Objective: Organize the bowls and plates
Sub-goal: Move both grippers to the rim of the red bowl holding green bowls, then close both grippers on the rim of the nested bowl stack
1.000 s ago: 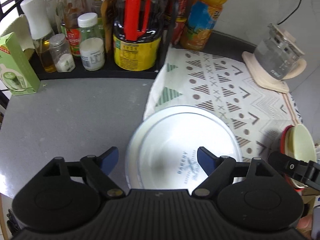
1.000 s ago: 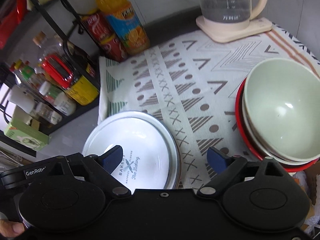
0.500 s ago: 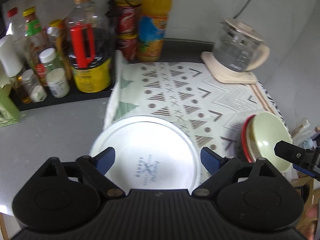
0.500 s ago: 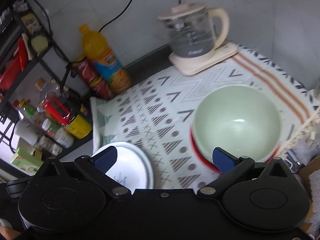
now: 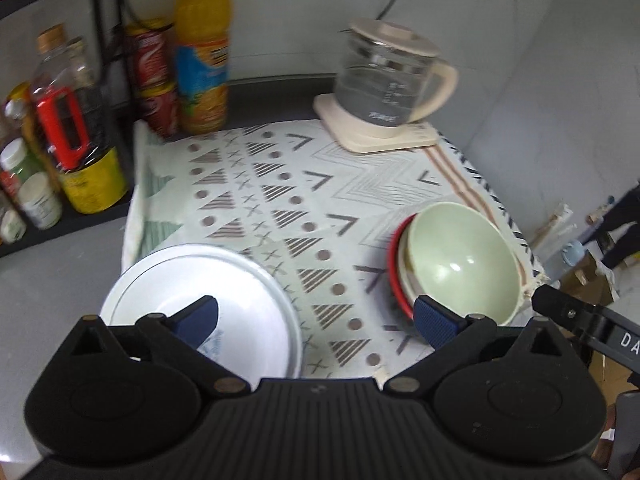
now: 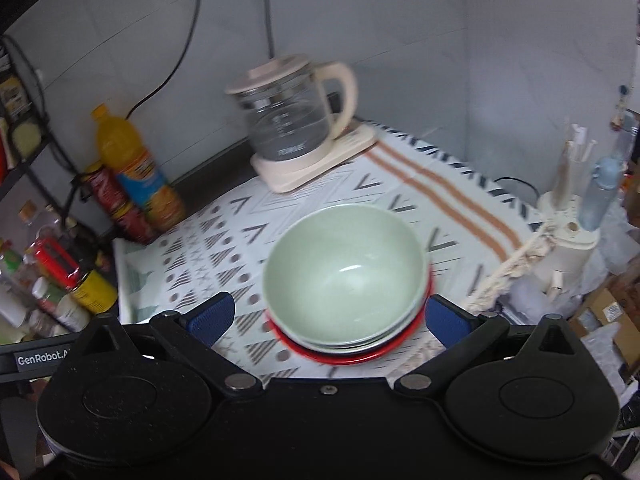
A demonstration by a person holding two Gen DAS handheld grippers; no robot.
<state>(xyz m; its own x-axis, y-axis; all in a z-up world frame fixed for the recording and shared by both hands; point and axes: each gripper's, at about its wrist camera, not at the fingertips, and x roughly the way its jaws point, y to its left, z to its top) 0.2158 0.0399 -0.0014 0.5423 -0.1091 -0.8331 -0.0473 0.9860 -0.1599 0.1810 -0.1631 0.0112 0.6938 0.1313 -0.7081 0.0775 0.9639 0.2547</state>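
A pale green bowl (image 6: 344,272) is sitting in a red-rimmed dish (image 6: 352,354) on a white cloth (image 5: 288,184) patterned with grey triangles, dots and crosses. A white plate (image 5: 188,292) is showing faint blue lettering. An orange bottle (image 5: 202,52) is wearing a blue label.

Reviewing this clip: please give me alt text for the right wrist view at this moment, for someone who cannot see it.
The right gripper hangs open above a pale green bowl stacked on other dishes, the lowest with a red rim, on a patterned cloth. Nothing is between its jaws. Behind stand a glass kettle on its base and an orange drink bottle.
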